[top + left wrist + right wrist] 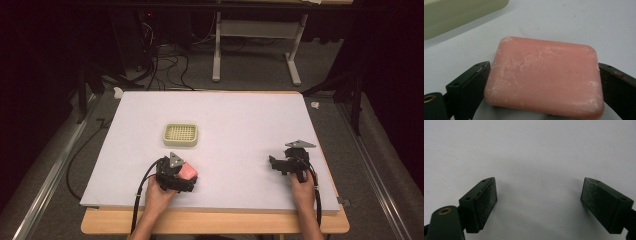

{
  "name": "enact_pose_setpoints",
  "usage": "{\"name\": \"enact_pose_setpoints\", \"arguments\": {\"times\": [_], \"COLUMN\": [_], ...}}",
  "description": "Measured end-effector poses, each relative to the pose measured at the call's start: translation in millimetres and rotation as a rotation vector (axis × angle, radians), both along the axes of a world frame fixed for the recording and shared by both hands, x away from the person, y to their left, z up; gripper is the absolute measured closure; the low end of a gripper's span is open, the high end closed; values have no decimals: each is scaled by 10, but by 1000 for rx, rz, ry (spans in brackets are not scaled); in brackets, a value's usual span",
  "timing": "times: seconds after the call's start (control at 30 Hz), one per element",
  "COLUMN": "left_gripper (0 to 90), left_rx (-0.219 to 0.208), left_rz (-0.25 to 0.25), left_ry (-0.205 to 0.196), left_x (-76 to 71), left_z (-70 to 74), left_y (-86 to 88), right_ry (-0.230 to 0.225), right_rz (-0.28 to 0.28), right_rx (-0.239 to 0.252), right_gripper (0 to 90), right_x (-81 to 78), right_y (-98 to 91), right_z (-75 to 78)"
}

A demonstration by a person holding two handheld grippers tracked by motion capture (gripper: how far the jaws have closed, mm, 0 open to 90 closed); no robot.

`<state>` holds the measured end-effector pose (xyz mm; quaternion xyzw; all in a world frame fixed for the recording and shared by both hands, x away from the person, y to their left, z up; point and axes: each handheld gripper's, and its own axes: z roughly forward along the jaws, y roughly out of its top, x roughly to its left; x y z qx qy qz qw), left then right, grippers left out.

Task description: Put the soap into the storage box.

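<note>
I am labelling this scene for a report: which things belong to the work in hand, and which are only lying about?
In use: pink soap between the left gripper's jaws; cream soap dish.

Lying about: right gripper, open over bare white board; cables on floor; white stand.

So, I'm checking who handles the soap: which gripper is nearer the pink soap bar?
Left. The left gripper has the soap bar between its jaws, pads against both ends. The right gripper sits open, far off across the white board.
</note>
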<state>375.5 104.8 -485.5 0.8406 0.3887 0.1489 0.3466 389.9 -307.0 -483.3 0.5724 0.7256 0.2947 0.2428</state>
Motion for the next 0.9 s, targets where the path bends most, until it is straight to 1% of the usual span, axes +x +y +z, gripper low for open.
{"name": "enact_pose_setpoints", "arguments": {"times": [0.1, 0.3, 0.67, 0.8, 0.9], "left_gripper": [107, 133, 138, 138, 138], "left_rx": [-7, -11, -3, -5, 7], "left_rz": [-11, -19, -21, -15, -21], "left_ry": [-17, -19, -10, -8, -11], "left_x": [-19, -29, -27, -26, -32], "left_z": [-3, 0, 21, 31, 47], "left_y": [13, 29, 31, 34, 32], "right_ry": [0, 0, 0, 0, 0], "right_rz": [0, 0, 0, 0, 0], "right_rx": [0, 0, 0, 0, 0], "right_gripper": [142, 142, 142, 143, 143], "right_x": [0, 0, 0, 0, 0], "right_y": [0, 0, 0, 0, 0], "right_z": [0, 0, 0, 0, 0]}}
